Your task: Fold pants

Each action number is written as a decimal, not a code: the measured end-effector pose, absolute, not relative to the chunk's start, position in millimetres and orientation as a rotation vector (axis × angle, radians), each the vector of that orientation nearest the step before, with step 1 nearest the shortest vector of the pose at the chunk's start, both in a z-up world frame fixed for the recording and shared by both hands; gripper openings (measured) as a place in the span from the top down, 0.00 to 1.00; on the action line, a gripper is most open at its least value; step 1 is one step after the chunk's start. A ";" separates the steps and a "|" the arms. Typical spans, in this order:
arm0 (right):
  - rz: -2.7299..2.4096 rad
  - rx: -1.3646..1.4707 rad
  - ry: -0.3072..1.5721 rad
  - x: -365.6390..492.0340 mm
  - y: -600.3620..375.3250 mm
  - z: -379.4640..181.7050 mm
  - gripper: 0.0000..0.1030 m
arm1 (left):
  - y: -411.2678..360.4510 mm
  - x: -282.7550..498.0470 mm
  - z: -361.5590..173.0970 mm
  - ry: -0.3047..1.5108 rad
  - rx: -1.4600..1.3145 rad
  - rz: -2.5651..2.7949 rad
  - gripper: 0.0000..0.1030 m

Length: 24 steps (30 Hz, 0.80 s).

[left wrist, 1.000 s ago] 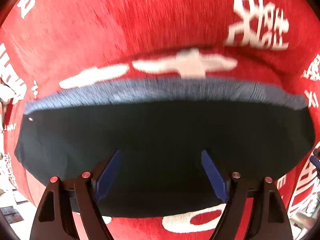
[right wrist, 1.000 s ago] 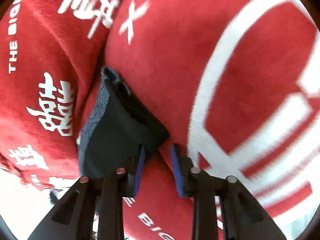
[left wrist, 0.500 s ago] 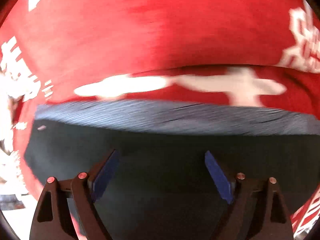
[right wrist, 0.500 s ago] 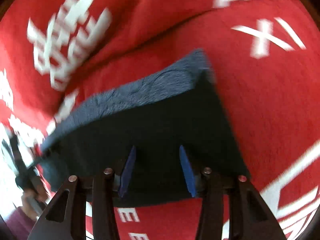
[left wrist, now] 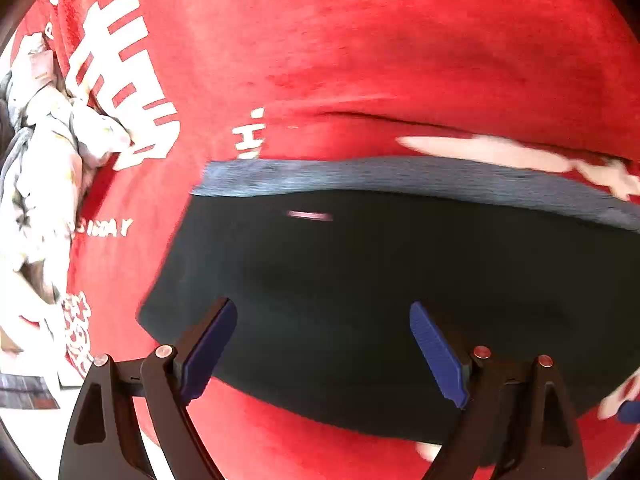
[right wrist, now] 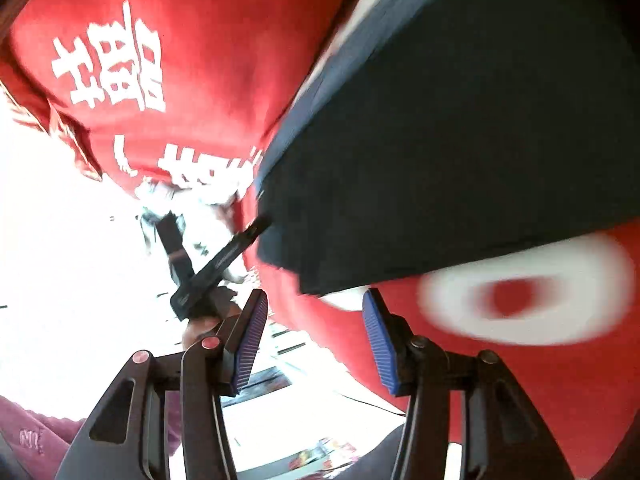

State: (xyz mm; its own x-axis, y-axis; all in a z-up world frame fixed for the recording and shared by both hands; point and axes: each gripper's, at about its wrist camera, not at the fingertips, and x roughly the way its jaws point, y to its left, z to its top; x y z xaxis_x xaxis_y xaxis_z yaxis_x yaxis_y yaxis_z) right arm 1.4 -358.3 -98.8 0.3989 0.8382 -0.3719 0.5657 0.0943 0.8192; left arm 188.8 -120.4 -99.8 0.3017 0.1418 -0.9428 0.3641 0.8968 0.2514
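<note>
Since a second ago both tools have drawn back from the folded dark navy pants [left wrist: 400, 292], and the right tool's view has swung so the garment now sits up and to the right instead of between its pads. Those pants lie flat on the red plush blanket with white lettering [left wrist: 360, 60], a paler blue-grey band of fabric [left wrist: 400, 176] running along their far edge. The left tool [left wrist: 322, 354] hovers over the near edge of the pants, released, its blue pads spread wide with nothing between them. The right tool [right wrist: 316, 344] is likewise released and empty, just off the pants' near corner [right wrist: 460, 140]. A crumpled white patterned cloth [left wrist: 44, 152] lies at the blanket's left side.
</note>
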 end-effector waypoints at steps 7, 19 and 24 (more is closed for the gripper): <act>0.172 1.703 1.220 21.0 -270.2 -124.9 0.48 | -54.8 213.1 -129.7 1.309 0.418 -0.330 0.05; 0.065 1.687 1.280 23.9 -261.4 -117.5 0.48 | -38.6 219.8 -138.5 1.315 0.341 -0.385 0.03; 0.061 1.715 1.214 32.0 -259.2 -124.1 0.72 | -33.8 221.8 -140.6 1.327 0.314 -0.379 0.00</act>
State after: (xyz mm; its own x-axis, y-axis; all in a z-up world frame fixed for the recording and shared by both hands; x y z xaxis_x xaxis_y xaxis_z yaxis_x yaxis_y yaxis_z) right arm 32.0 -259.2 -124.1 0.4961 0.7352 -0.4620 0.6848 -0.0041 0.7287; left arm 221.8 -33.8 -140.6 0.1963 -0.0882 -0.9766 0.4403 0.8978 0.0074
